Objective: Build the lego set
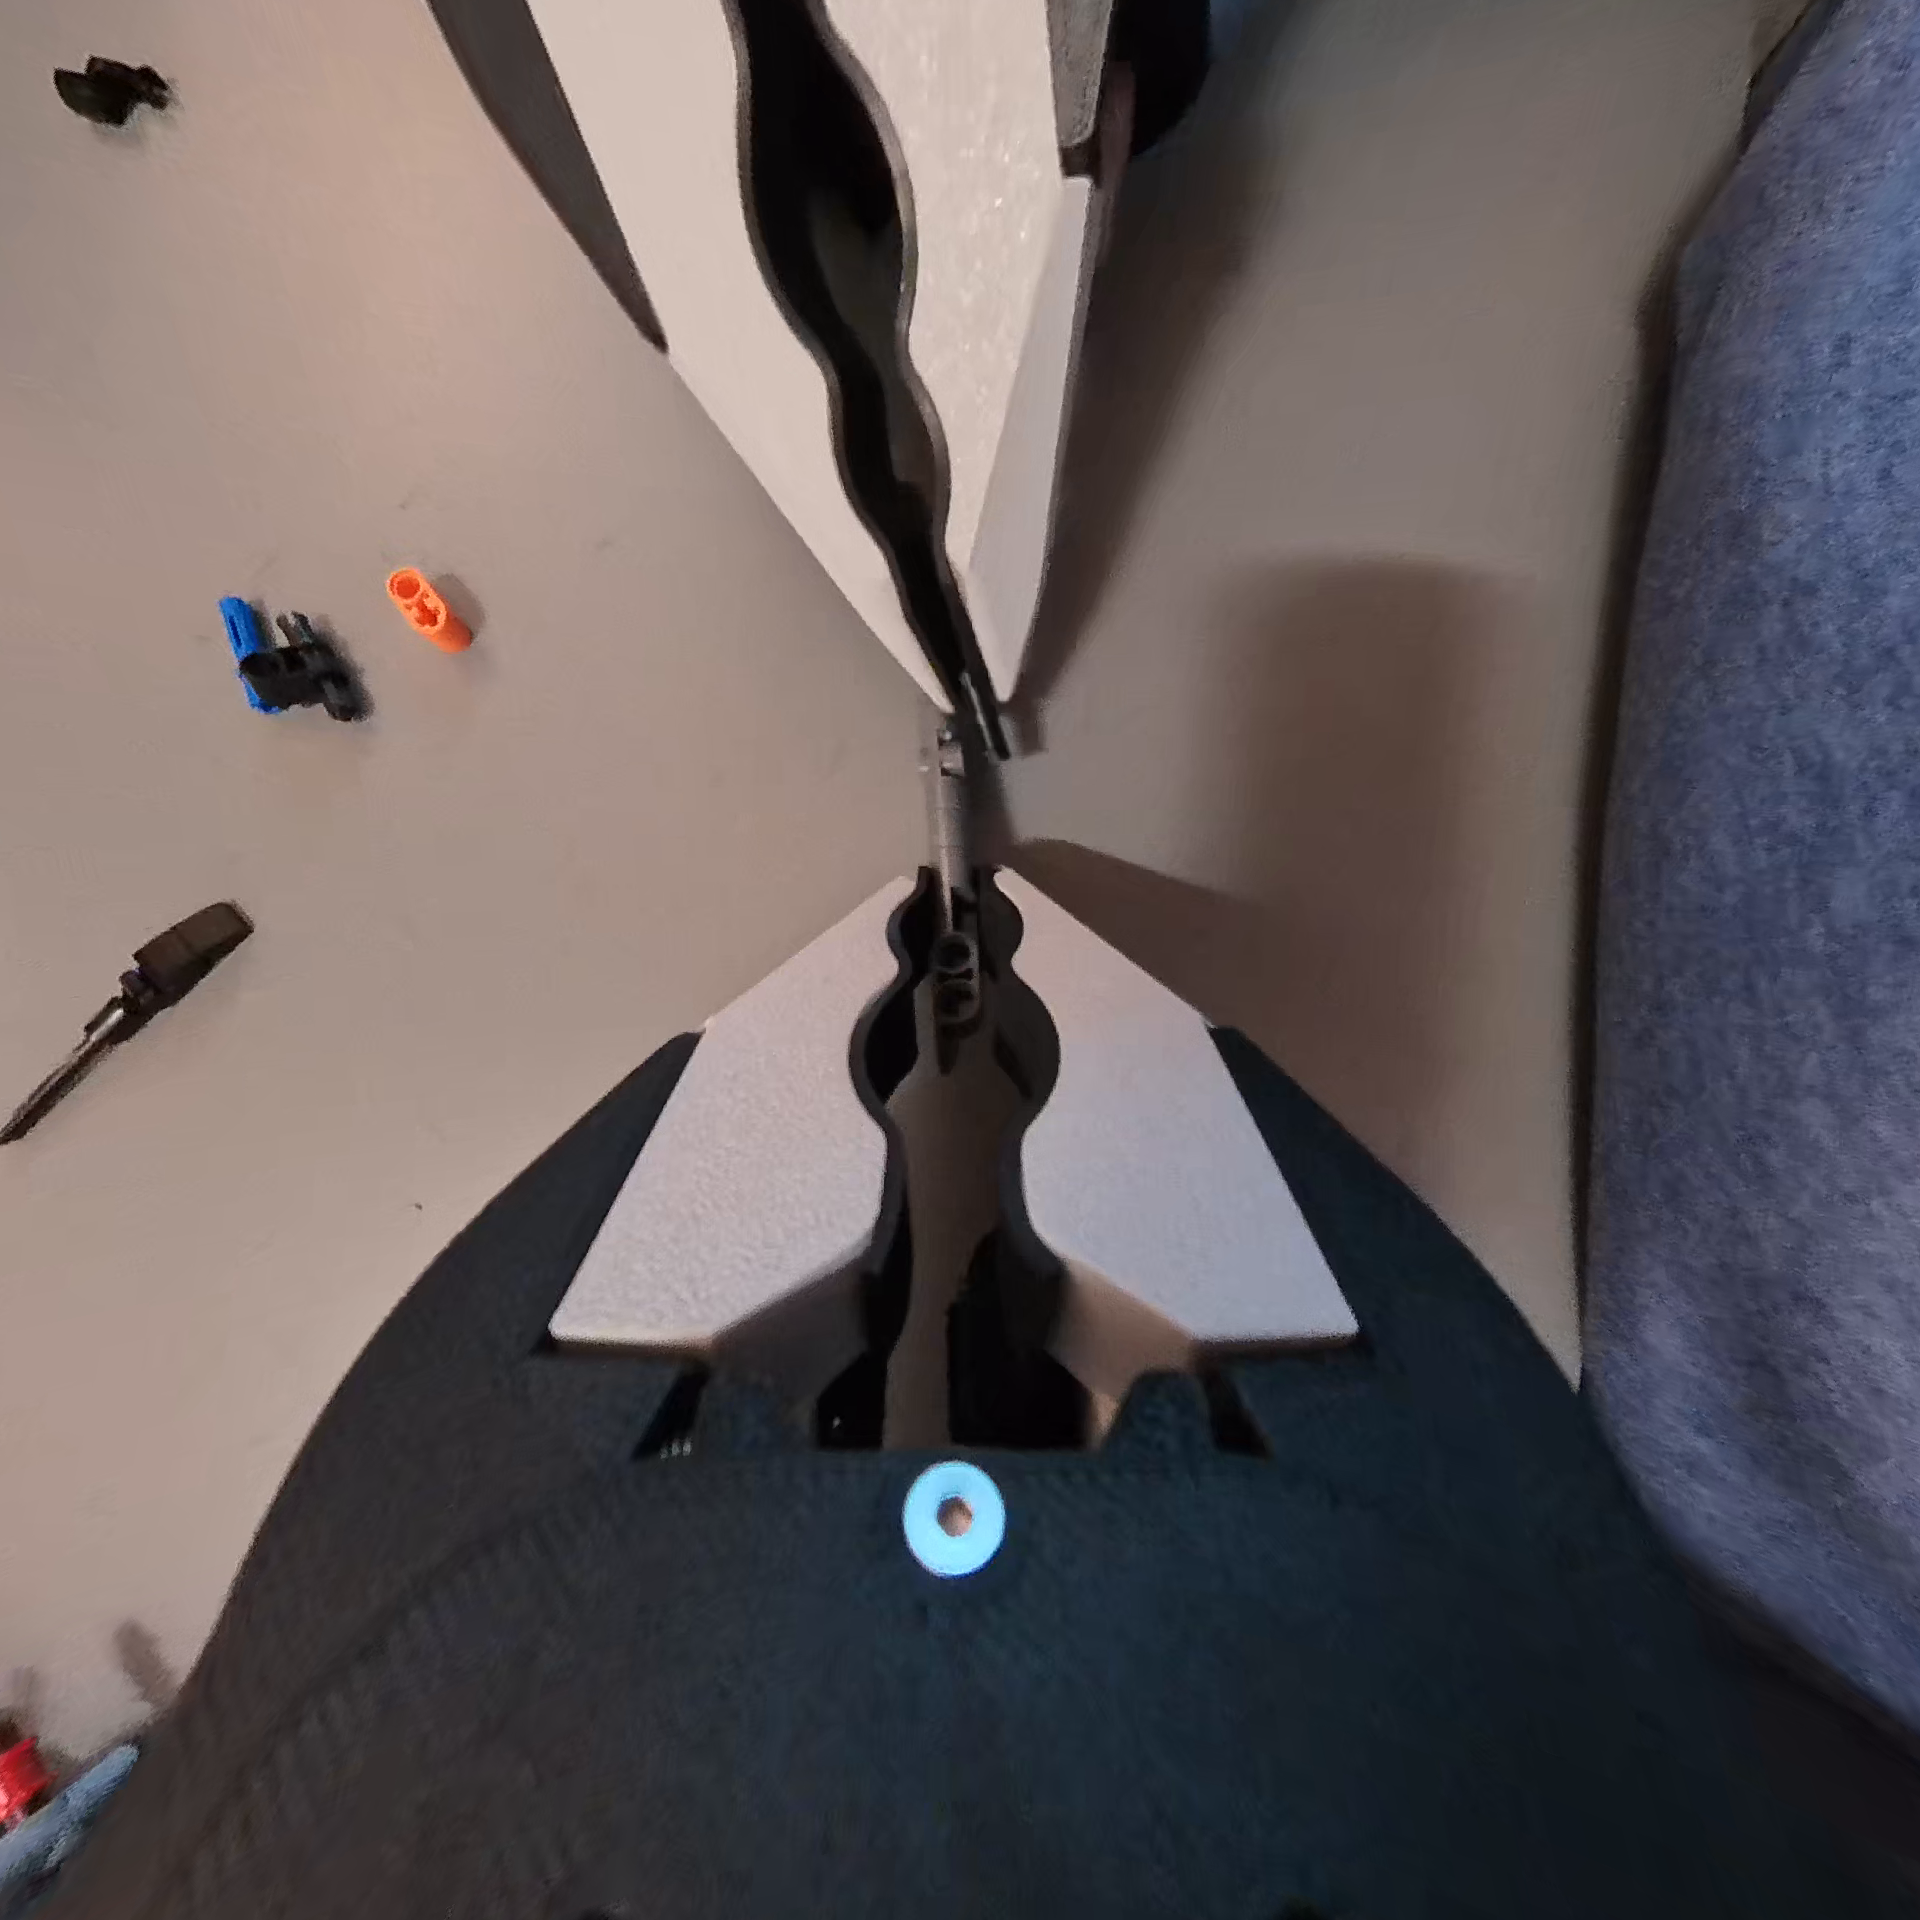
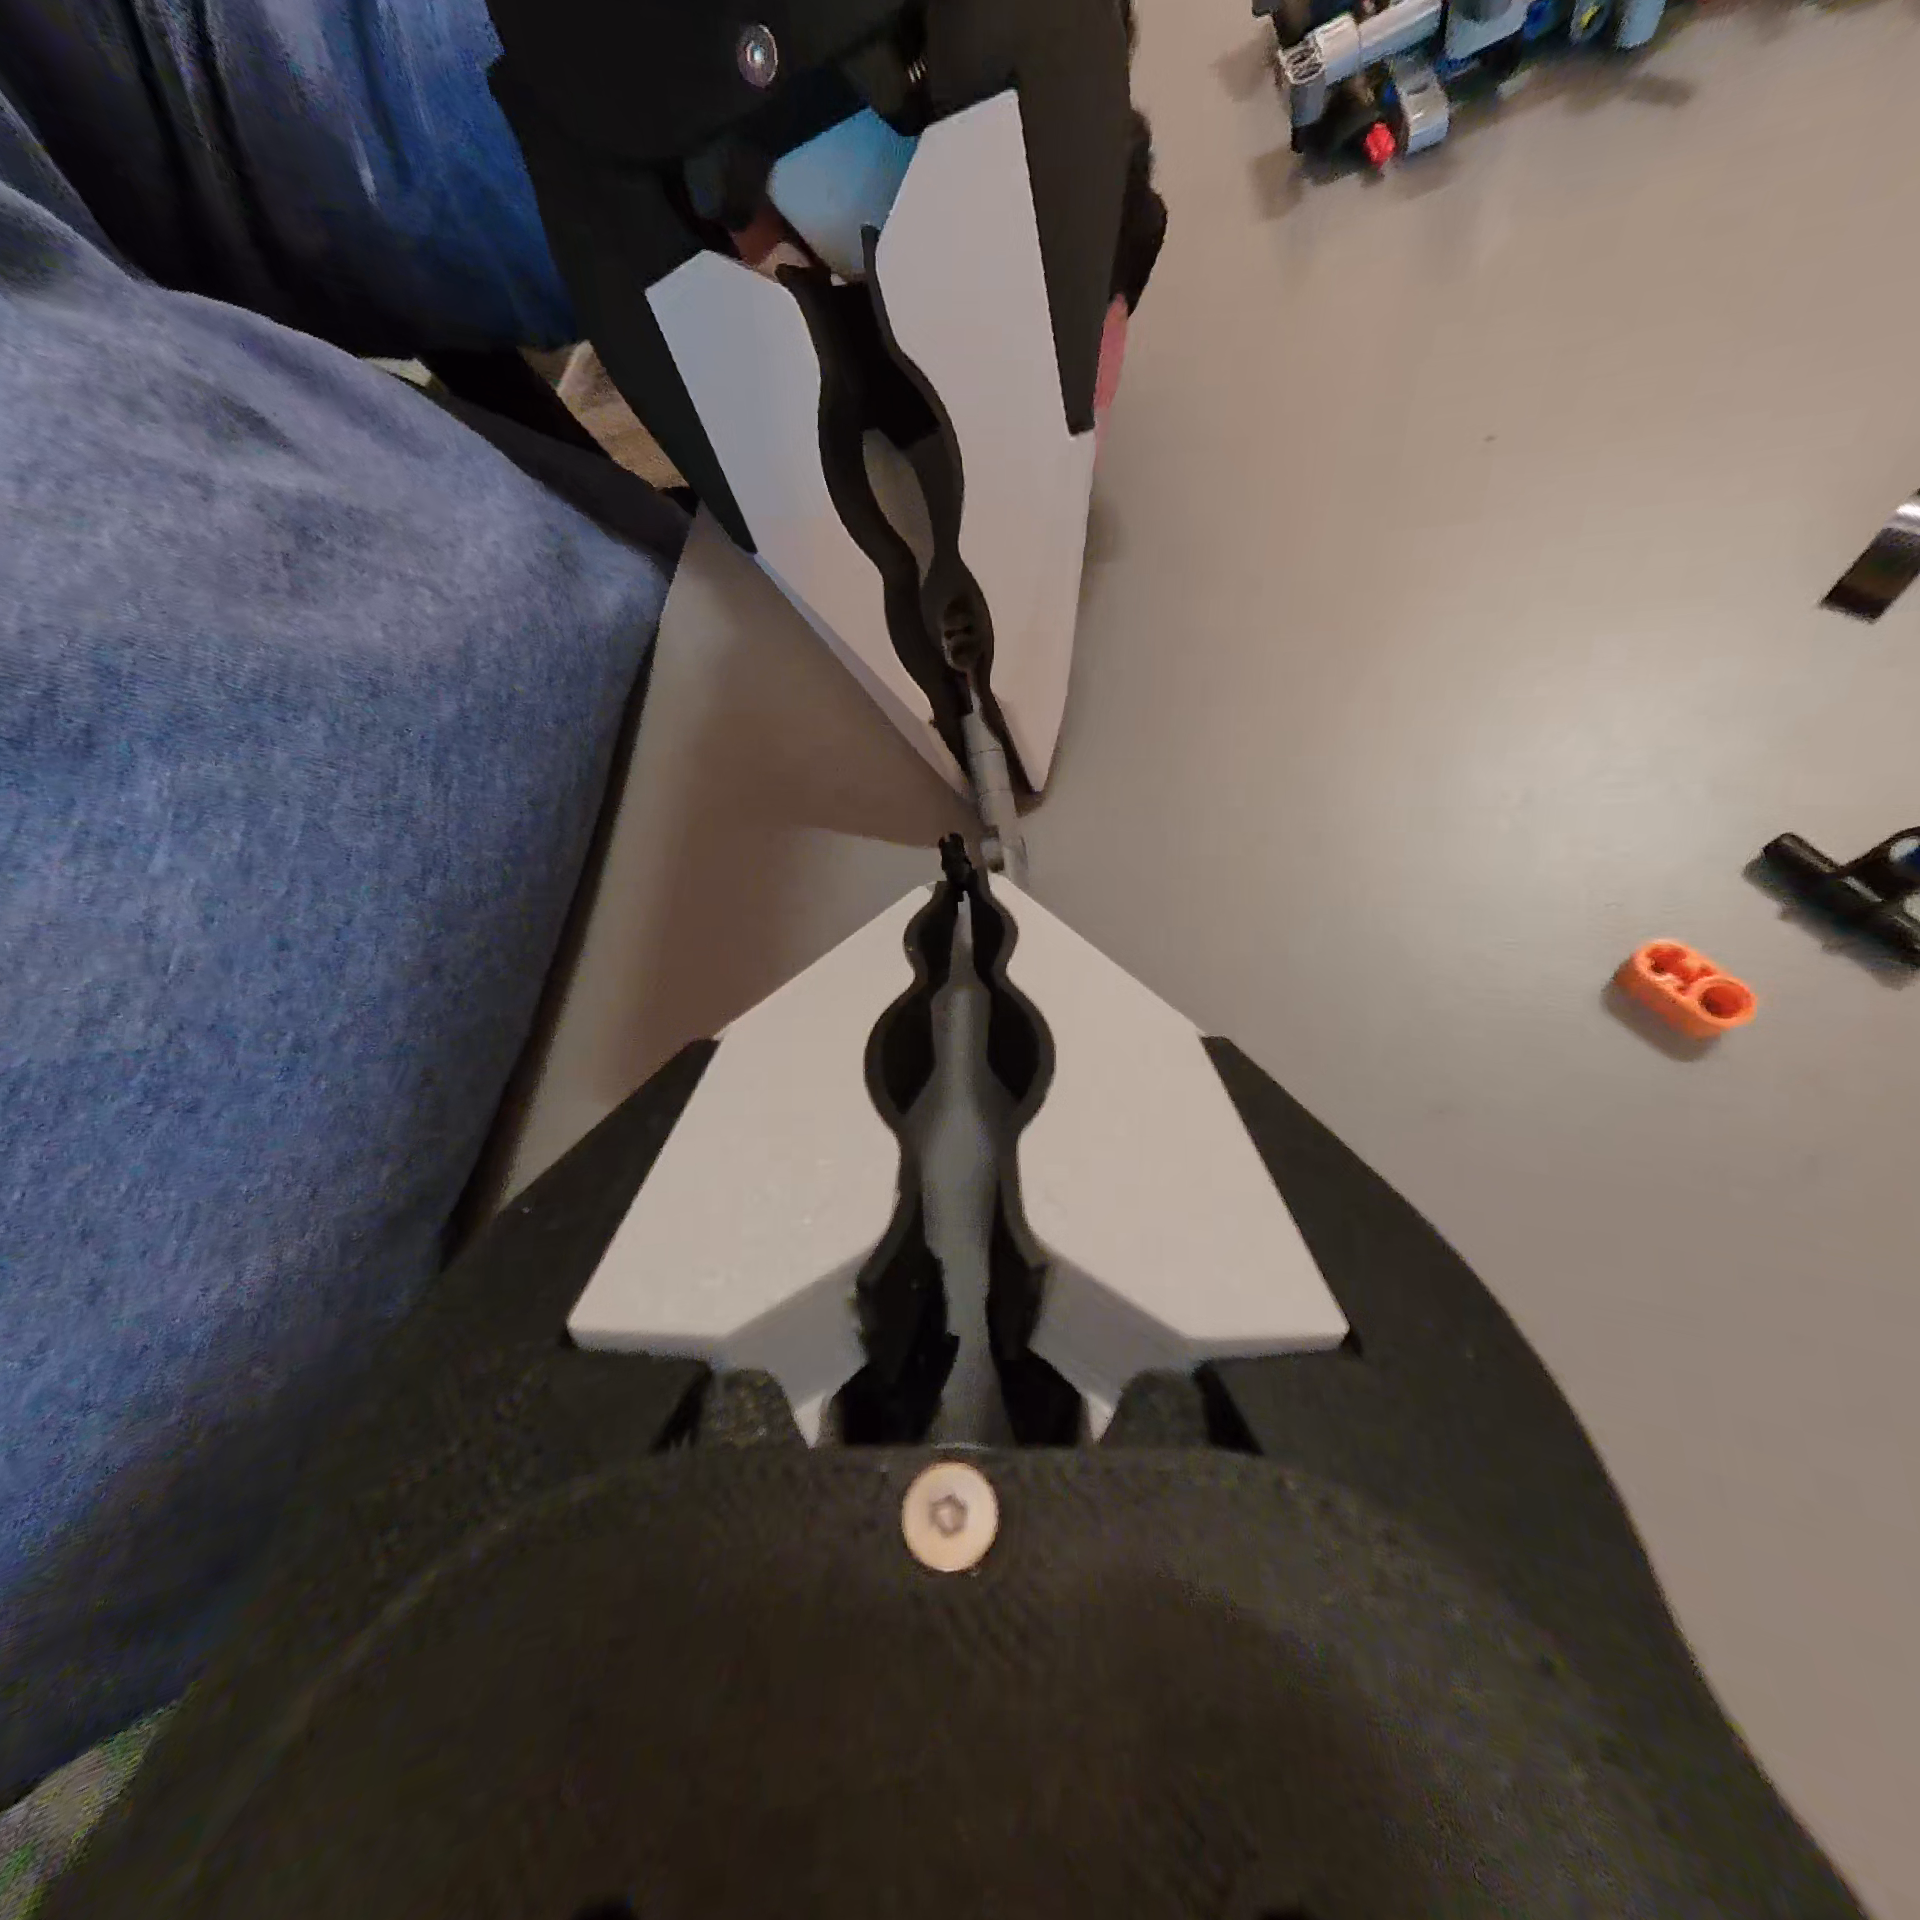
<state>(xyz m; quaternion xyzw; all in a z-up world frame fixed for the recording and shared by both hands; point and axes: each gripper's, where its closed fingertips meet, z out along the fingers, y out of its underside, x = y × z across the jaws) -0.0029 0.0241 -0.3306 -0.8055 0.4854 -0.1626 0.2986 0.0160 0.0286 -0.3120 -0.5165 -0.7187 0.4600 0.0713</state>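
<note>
The left gripper (image 1: 961, 883) is clamped on a grey lego piece (image 1: 951, 810); the right gripper (image 2: 961, 894), tip to tip with it, is closed on a small black pin (image 2: 951, 857); an orange connector (image 2: 1685, 987) is seen lying apart.

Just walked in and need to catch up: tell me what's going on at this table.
A person is building a lego set with two handheld grippers that meet tip to tip above the grey table. The left gripper has its jaws shut on a dark grey piece. The right gripper pinches a small black pin and brings it to that piece's end. An orange connector and other loose parts lie unused on the table.
</note>
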